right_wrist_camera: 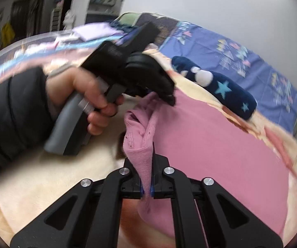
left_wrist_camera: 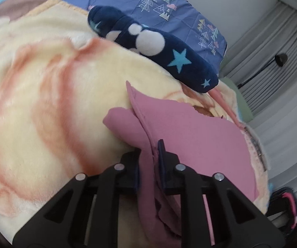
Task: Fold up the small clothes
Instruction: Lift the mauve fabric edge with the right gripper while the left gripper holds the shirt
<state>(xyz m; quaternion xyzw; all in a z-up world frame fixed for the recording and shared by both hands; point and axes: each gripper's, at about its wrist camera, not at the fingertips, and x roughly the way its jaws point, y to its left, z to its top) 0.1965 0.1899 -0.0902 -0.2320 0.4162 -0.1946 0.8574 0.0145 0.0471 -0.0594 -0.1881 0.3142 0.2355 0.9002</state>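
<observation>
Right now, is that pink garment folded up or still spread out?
Mostly spread, not folded: the pink garment lies broad over the cream blanket, with only one edge bunched and pinched in both grippers' fingers.

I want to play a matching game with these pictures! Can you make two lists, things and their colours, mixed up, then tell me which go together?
Things:
1. garment held in the grippers
2. fleece blanket underneath
3. rolled fleece with stars
4. sleeve on the person's arm

Colours:
A. dark grey
B. navy with white and light-blue shapes
C. pink
D. cream with orange swirls

Pairs: 1-C, 2-D, 3-B, 4-A
</observation>
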